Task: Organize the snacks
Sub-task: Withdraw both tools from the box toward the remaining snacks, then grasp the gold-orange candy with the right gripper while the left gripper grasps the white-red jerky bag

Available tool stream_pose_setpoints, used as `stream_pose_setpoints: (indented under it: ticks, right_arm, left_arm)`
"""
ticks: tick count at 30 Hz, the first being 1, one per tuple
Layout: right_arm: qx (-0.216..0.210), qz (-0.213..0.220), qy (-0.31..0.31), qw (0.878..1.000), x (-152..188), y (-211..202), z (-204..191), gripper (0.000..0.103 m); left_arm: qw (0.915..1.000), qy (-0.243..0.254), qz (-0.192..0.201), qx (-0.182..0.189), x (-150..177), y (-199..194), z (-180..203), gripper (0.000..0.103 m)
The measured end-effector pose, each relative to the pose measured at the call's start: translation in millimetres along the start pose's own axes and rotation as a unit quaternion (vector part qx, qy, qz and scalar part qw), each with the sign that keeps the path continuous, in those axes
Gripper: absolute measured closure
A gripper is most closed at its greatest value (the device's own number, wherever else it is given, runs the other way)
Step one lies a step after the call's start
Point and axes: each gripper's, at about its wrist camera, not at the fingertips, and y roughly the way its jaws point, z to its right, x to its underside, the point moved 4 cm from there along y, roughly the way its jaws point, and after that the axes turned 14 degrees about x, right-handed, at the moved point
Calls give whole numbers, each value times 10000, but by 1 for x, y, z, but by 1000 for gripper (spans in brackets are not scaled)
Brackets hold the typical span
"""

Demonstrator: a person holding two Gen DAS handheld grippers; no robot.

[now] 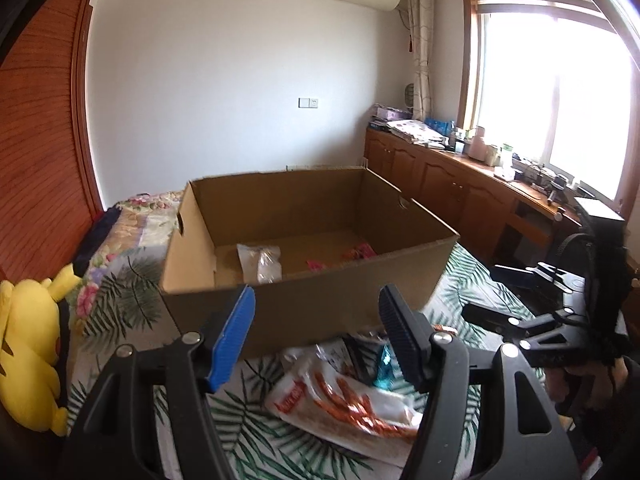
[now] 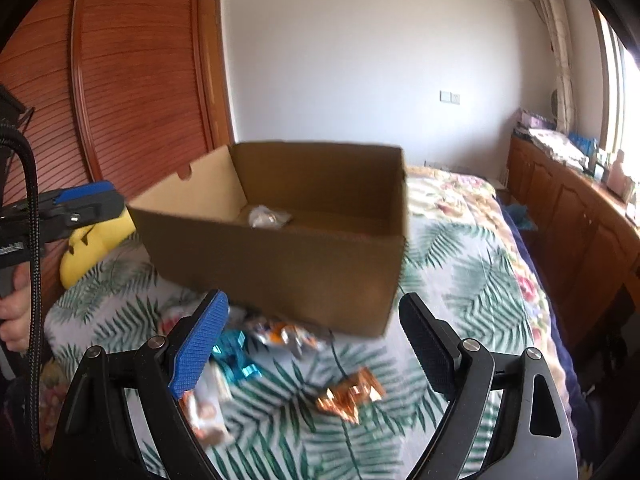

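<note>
An open cardboard box [image 1: 304, 304] [image 2: 280, 256] stands on the bed. Inside it lie a clear bag [image 1: 260, 264] [image 2: 266, 216] and pink packets [image 1: 360, 254]. My left gripper [image 1: 316, 336] hovers open and empty in front of the box's near wall. Beneath it lie a white packet of orange sticks [image 1: 344, 404] and a teal wrapper [image 1: 386, 368]. My right gripper [image 2: 312, 344] is open and empty too, above loose snacks: a copper wrapper [image 2: 352, 394], a teal wrapper [image 2: 234, 360], a silver-orange packet [image 2: 288, 334] and a white packet [image 2: 204, 404].
The bed has a leaf-print cover [image 2: 460, 280]. A yellow plush toy [image 1: 28, 352] [image 2: 96, 244] lies left of the box, by a wooden wardrobe [image 2: 132, 92]. Wooden cabinets [image 1: 440, 184] with clutter run under the window on the right. A hand [image 2: 16, 320] holds the left gripper.
</note>
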Motion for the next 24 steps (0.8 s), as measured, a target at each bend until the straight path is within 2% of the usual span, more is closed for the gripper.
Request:
stream_pose_setpoints:
  ticks: [7, 13, 24]
  right_arm:
    - [116, -448, 112, 9989, 30, 23, 14, 20]
    - [111, -788, 60, 9968, 44, 41, 11, 30]
    - [261, -1222, -188, 9920, 64, 59, 3, 46]
  left_arm:
    - [9998, -98, -194, -18, 32, 10, 1, 38]
    - [9990, -279, -358, -42, 58, 19, -3, 38]
    - [9971, -564, -503, -40, 82, 27, -9, 38]
